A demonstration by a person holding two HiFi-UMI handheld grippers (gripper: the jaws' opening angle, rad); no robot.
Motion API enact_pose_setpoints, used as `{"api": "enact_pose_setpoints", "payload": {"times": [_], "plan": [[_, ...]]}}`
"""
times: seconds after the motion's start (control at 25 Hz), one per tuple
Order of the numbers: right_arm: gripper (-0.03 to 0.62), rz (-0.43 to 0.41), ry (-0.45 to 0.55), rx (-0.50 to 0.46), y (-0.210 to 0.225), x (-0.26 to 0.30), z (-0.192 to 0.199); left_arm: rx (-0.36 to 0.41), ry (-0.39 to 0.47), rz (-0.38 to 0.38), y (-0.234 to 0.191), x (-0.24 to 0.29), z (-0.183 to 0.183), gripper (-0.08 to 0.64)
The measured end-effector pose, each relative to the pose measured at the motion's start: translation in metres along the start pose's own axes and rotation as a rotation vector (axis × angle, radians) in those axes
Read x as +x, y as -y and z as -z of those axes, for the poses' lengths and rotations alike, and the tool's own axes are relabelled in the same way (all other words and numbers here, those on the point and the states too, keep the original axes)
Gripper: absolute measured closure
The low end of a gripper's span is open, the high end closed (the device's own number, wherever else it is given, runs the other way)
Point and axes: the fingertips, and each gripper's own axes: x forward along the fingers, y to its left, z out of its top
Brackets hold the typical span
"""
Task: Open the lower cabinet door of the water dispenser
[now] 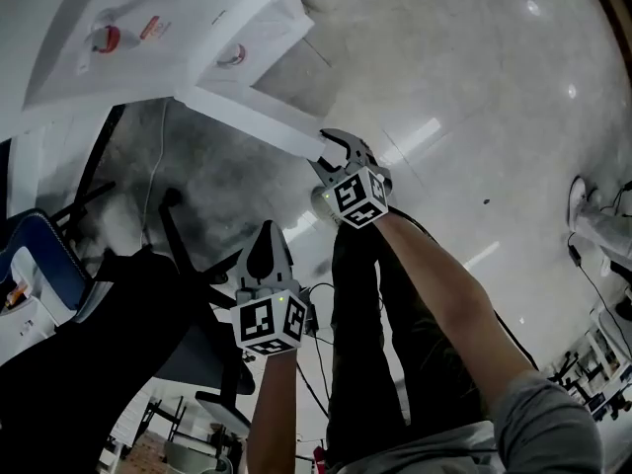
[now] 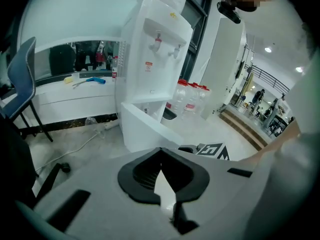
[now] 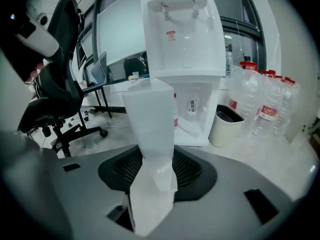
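Observation:
The white water dispenser (image 1: 148, 28) stands at the upper left of the head view. Its lower cabinet door (image 1: 257, 117) is swung out away from the body. My right gripper (image 1: 336, 151) is shut on the door's free edge. In the right gripper view the door (image 3: 150, 119) runs as a white panel from between the jaws of the right gripper (image 3: 152, 169) up toward the dispenser (image 3: 182, 34), and the cabinet inside (image 3: 195, 114) shows behind it. My left gripper (image 1: 265, 237) hangs lower left, apart from the door, shut with nothing in it. The left gripper view shows the door (image 2: 145, 131) and dispenser (image 2: 155, 49) ahead.
A black office chair (image 1: 148, 294) stands close on the left, and a blue chair (image 1: 39, 255) beyond it. Several water bottles (image 3: 265, 109) and a small bin (image 3: 227, 126) sit to the right of the dispenser. A cable (image 2: 75, 144) lies on the floor.

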Motion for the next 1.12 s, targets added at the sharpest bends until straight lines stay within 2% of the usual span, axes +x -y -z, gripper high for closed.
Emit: {"api": "enact_pose_setpoints", "payload": {"times": [0.48,0.76,1.12], "plan": [[0.403,0.064,-0.014,0.053,-0.022,0.0,0.001,-0.097,0.063,-0.132,-0.013,-0.05,0.007,0.552],[0.403,0.12,-0.018,0.1,-0.046,0.002,0.002,-0.132,0.053,-0.156,-0.027,-0.076,0.037,0.552],[0.403,0.209,-0.018,0.193,-0.081,0.009,0.005,-0.146,0.062,-0.135,-0.052,-0.105,0.062,0.552]]}}
